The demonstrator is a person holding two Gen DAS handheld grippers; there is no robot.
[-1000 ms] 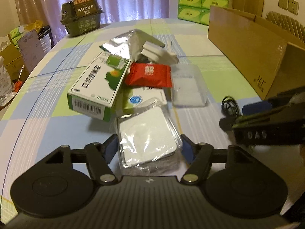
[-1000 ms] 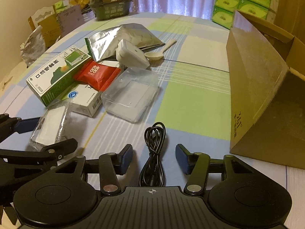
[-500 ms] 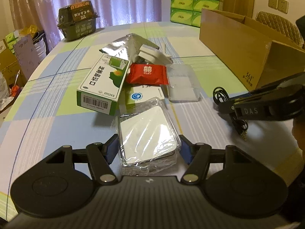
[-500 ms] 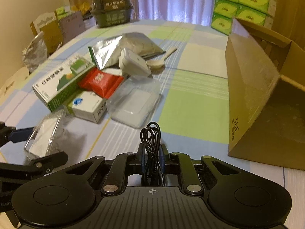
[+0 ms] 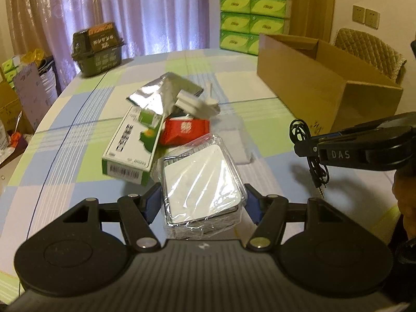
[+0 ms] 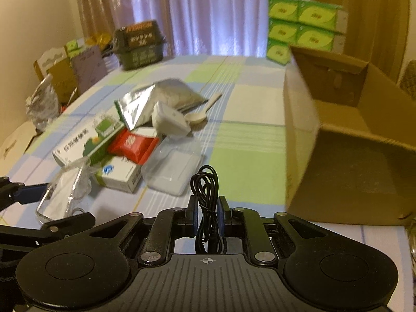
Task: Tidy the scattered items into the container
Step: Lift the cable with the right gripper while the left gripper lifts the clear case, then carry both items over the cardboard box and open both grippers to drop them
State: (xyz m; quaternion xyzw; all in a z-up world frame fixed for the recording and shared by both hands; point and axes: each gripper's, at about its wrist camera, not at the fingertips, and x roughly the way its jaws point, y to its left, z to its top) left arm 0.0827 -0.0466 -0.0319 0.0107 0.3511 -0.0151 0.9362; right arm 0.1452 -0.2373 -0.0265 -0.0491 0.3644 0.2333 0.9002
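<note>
Clamping two items, both lifted off the table (image 5: 78, 140): our left gripper (image 5: 202, 202) has its jaws closed on the wrapped white pack (image 5: 201, 179), our right gripper (image 6: 207, 214) pinches the coiled black cable (image 6: 206, 184) between narrow jaws, plug end hanging below in the left view. Beyond the pack sit the green box (image 5: 132, 143), red packet (image 5: 186, 128), foil pouch (image 5: 158, 93), clear tray (image 6: 173, 173) and spoon (image 6: 201, 114). Open cardboard box (image 6: 345, 140) stands to the right, near the cable.

Dim warm light, motion blur, fisheye-warped edges.
</note>
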